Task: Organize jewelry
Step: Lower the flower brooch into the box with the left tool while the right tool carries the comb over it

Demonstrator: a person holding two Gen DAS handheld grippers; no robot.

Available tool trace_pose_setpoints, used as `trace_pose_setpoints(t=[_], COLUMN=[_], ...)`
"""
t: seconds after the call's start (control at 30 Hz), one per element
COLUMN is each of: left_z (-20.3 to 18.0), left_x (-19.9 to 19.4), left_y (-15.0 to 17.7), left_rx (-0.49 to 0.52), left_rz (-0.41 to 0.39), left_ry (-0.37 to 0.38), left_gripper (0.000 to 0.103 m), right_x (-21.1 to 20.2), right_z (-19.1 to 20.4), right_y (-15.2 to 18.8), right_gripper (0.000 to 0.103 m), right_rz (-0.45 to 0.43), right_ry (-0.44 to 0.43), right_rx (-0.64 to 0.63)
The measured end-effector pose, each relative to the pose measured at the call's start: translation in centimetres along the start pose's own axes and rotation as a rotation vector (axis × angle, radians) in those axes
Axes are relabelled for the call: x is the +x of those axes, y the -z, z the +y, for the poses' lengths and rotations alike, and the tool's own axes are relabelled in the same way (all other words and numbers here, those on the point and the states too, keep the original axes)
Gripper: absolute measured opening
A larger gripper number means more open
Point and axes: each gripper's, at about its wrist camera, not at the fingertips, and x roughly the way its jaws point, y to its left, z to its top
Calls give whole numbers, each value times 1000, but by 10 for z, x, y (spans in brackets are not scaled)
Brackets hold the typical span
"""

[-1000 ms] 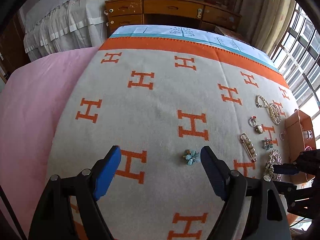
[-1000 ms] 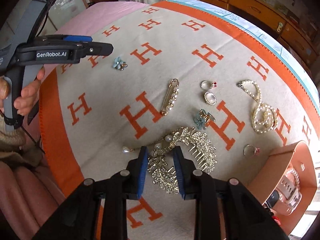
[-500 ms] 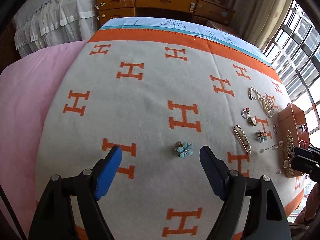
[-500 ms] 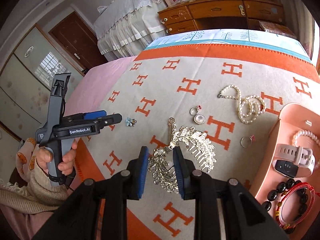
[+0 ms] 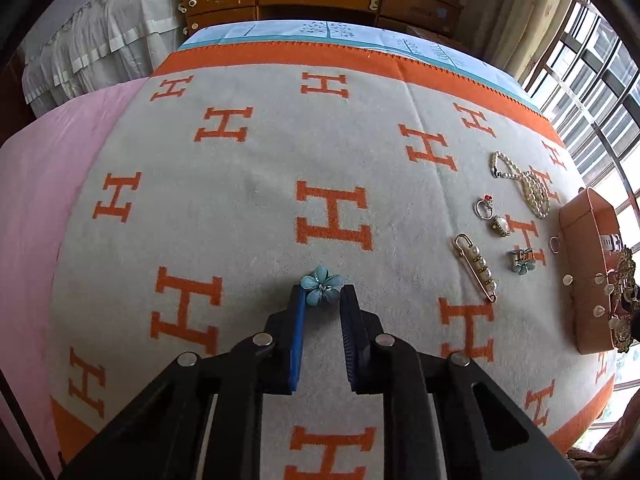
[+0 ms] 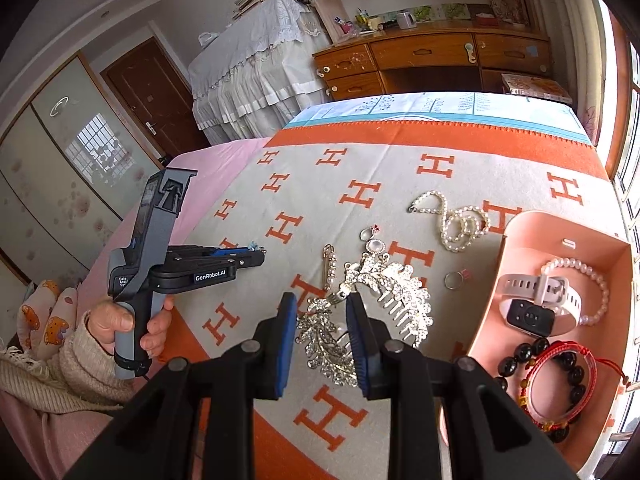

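Left wrist view: left gripper [image 5: 323, 300] had just been closing, and its fingers [image 5: 297, 320] now pinched the blue flower brooch [image 5: 321, 289] by its near petals only, right at the tips, brooch low on the blanket [image 5: 248, 216]. Risk: such a shallow bite could let it pivot or pop out on the lift. Pearl pin [image 5: 477, 266], rings and pearl necklace [image 5: 526, 186] lay well to the side, clear of it.

Right wrist view: right gripper [image 6: 322, 312] was clenched on the silver hair comb [image 6: 360, 312], held raised beside the orange box [image 6: 560, 224]. Most of the comb hung outside the fingers, so it could swing, or catch the box wall or the watch [image 6: 540, 300] and bracelets inside.
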Motion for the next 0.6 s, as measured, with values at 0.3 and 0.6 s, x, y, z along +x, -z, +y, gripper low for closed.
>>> trace_pose_setpoints(t=[0.3,0.6], left_z=[-46,-170], left_x=[-56,-89], left_y=[-13,-14], left_rx=[86,355], left_rz=[-119,-146], left_ry=[61,271], left_gripper=[14,14], right_x=[-54,-134], right_z=[-15,-55], right_y=[0,11], right_gripper=[25,25], right_rz=[-151,-329], right_ry=[27,89], right_rx=[48,174])
